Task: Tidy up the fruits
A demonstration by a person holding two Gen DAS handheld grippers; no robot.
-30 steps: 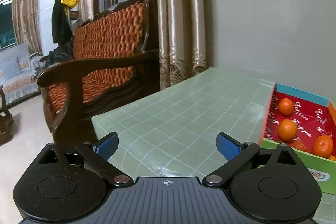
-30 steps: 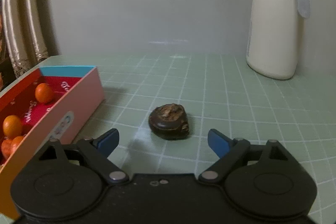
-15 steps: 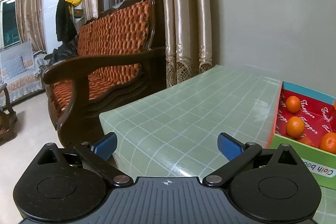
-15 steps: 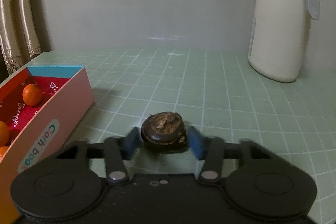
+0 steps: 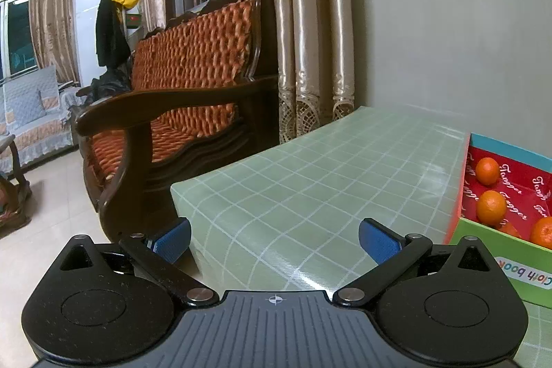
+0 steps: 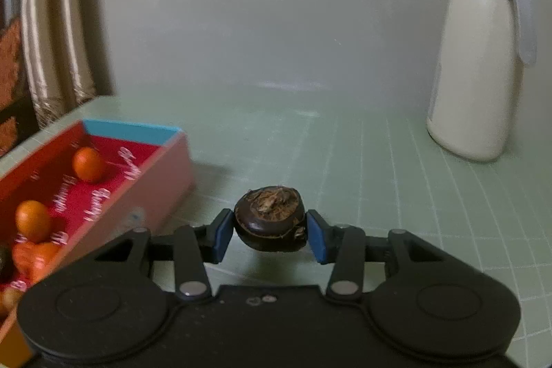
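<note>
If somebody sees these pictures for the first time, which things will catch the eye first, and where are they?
First comes the dark brown fruit, pinched between the blue pads of the right gripper above the green checked table. Next is the colourful box at the left of that view, red inside, with small oranges in it. In the left wrist view, the left gripper stands open and empty, and an orange-cushioned wooden bench stands beyond the table.

On the table (image 6: pixel 396 181) the box (image 6: pixel 151 181) with oranges (image 6: pixel 88 164) in it lies left, the jug (image 6: pixel 479 68) stands far right by the wall, and a fruit (image 6: pixel 270 218) sits between the right gripper's (image 6: pixel 270 231) pads.
</note>
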